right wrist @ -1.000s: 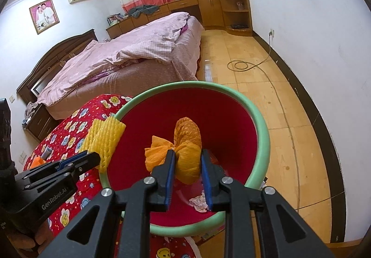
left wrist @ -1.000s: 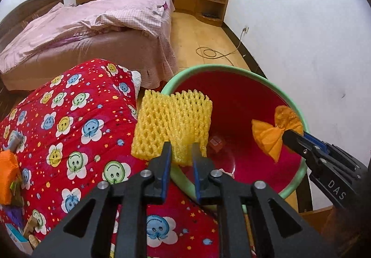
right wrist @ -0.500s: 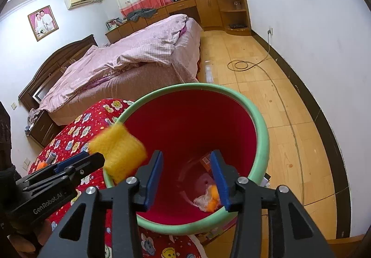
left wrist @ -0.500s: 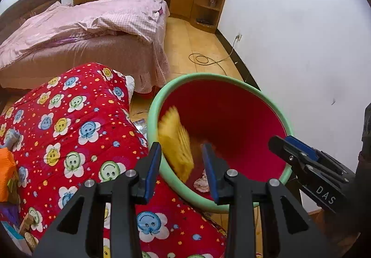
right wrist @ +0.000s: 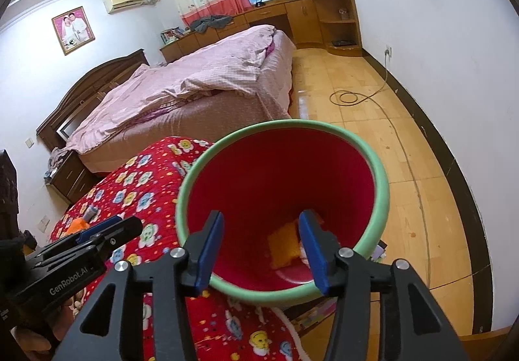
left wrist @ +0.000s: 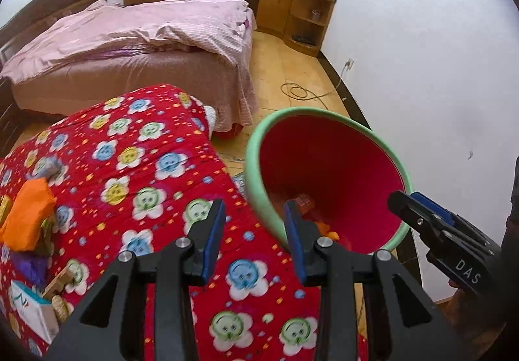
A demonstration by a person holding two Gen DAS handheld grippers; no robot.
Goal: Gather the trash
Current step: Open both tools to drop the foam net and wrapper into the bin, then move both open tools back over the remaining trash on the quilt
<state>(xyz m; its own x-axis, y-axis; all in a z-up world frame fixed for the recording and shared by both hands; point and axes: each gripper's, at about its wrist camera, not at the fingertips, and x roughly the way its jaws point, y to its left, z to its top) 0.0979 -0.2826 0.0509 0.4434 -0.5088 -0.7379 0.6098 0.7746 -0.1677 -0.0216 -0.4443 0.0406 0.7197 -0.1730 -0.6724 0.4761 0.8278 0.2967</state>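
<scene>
The trash bin (left wrist: 254,163), red inside with a green rim (right wrist: 382,185), stands beside the red flowered blanket (left wrist: 129,166). A yellow foam net (right wrist: 283,244) and orange scraps (left wrist: 326,232) lie at its bottom. My left gripper (left wrist: 253,215) is open and empty over the blanket's edge, by the bin's near rim. It also shows at the left of the right wrist view (right wrist: 129,226). My right gripper (right wrist: 261,226) hovers over the bin's mouth with its jaws opening and nothing between them. It also shows at the right of the left wrist view (left wrist: 407,205). An orange wad (left wrist: 27,218) rests on the blanket.
More small items, among them a white box (left wrist: 30,309), sit at the blanket's left end. A bed with pink covers (right wrist: 194,85) stands behind. A cable (right wrist: 348,98) coils on the wooden floor. The white wall (left wrist: 438,85) is close on the right.
Both grippers opened. The yellow foam net left my left gripper and the orange wrapper left my right one, and both dropped into the bin. Both hands drew back and up.
</scene>
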